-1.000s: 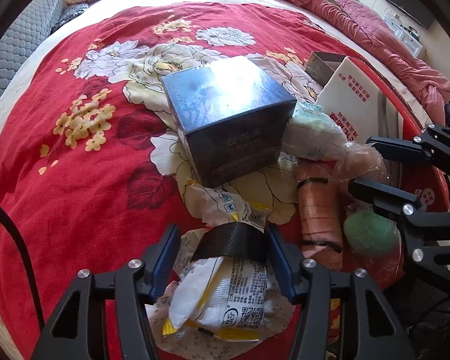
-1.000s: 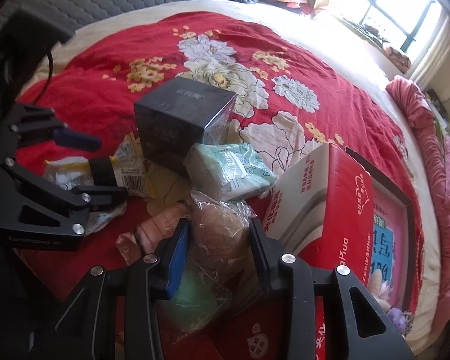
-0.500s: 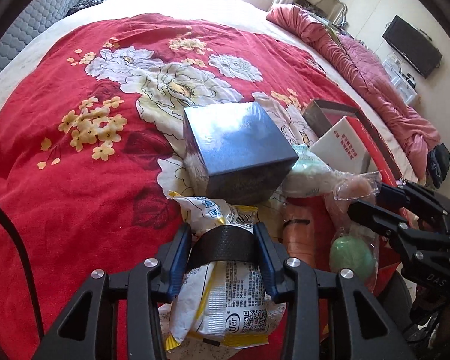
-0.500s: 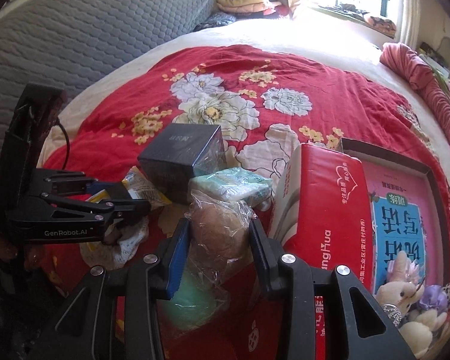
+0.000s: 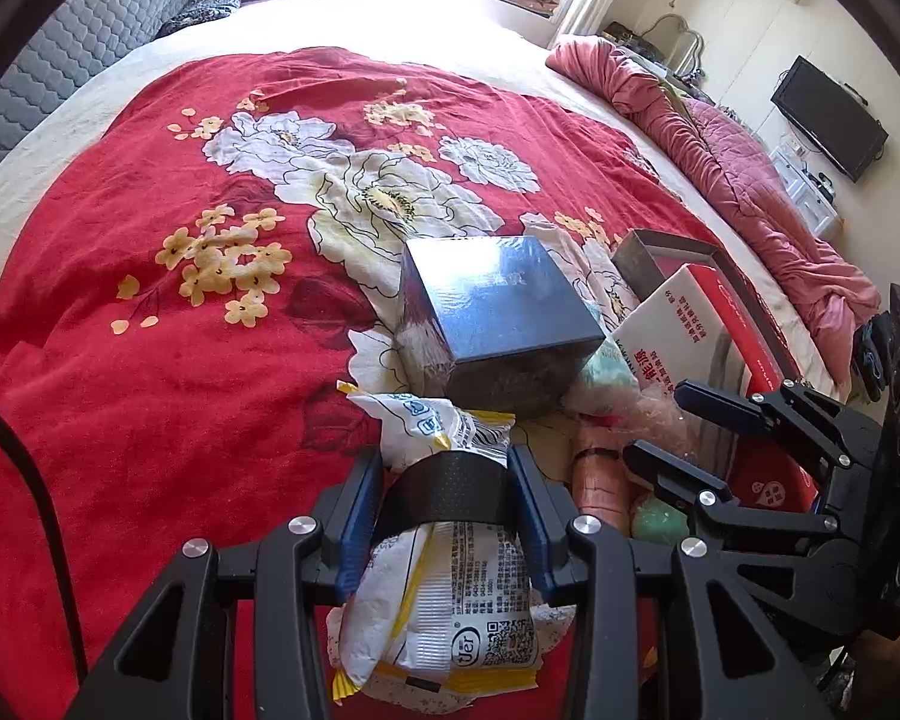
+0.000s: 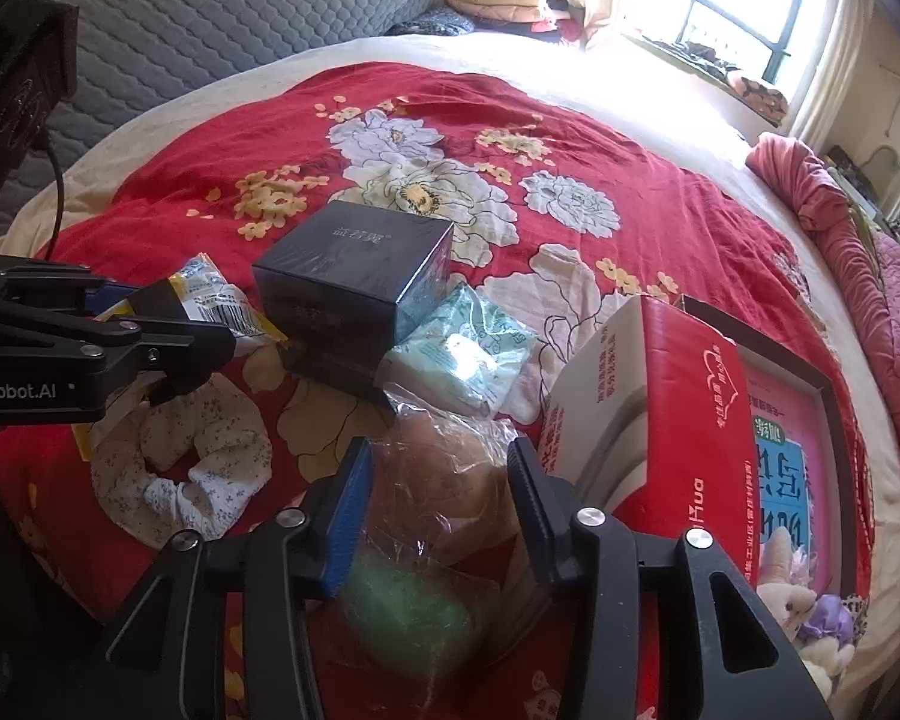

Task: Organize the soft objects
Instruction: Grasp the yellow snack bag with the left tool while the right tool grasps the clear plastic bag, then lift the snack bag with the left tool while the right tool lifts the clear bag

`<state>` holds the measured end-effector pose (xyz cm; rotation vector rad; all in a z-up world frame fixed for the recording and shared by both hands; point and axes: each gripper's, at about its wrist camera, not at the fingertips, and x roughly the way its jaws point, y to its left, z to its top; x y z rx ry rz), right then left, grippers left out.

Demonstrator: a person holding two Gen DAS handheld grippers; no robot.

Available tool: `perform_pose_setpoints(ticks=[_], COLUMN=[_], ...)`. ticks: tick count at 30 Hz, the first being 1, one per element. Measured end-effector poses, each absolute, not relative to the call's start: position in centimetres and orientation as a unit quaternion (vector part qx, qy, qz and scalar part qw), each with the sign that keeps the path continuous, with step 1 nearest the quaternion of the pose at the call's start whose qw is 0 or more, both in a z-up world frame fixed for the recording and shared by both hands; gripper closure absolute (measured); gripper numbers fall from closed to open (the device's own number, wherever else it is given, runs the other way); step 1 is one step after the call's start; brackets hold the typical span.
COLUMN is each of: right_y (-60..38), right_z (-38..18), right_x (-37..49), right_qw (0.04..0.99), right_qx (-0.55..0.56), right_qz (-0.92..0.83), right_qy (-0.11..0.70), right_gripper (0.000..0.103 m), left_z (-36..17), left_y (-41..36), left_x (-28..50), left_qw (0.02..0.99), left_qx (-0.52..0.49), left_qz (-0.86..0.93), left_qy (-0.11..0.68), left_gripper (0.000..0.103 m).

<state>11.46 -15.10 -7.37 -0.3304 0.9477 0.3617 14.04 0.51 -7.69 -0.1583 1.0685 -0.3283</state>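
Crinkly white-and-yellow snack packet [image 5: 444,618], banded by a black strap [image 5: 450,495], pinched between the blue pads of the left gripper [image 5: 447,498], lifted over a floppy flowered scrunchie [image 6: 180,468]. Glossy clear bag [image 6: 438,492] of soft round lumps, tan above green, between the right gripper [image 6: 438,498] jaws, which have just been opening, pads loose against the film. Ahead of both jaws a hard dark box [image 5: 498,324]; beyond it, open red flowered bedspread [image 5: 150,360]; right of the bag, a stiff red carton [image 6: 678,420] crowding close.

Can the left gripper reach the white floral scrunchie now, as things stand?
Probably not yet. The left gripper is shut on the snack packet, which hangs right over the scrunchie. It would likely have to put the packet down first.
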Motion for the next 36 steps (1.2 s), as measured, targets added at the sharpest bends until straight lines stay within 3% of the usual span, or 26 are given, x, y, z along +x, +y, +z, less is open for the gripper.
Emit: perform_pose_setpoints(ticks=[2, 4, 7, 15, 36], right_y=[-14.9, -15.2, -15.9, -17.1, -16.8], right_z=[-7.5, -7.4, -7.1, -5.6, 0.8], right_x=[11.5, 11.7, 12.0, 11.6, 10.1], right_qw=[0.862, 0.864, 0.861, 0.873, 0.903], right_qx=[-0.165, -0.162, -0.149, -0.091, -0.064], right_qz=[0.167, 0.163, 0.166, 0.186, 0.212], right_qy=[0.449, 0.448, 0.457, 0.442, 0.367], right_gripper=[0.054, 0.072, 0.076, 0.078, 0.080], left_z=[-7.7, -7.7, -7.8, -6.9, -1.6], left_y=[0.6, 0.7, 0.6, 0.3, 0.0], left_x=[13.8, 13.5, 13.2, 12.6, 9.7], left_qw=[0.845, 0.845, 0.844, 0.850, 0.877], left_qx=[-0.074, -0.073, -0.070, -0.066, -0.067], left_qz=[-0.156, -0.154, -0.154, -0.160, -0.125], left_qy=[0.506, 0.507, 0.508, 0.497, 0.458], left_gripper=[0.061, 0.061, 0.061, 0.061, 0.061])
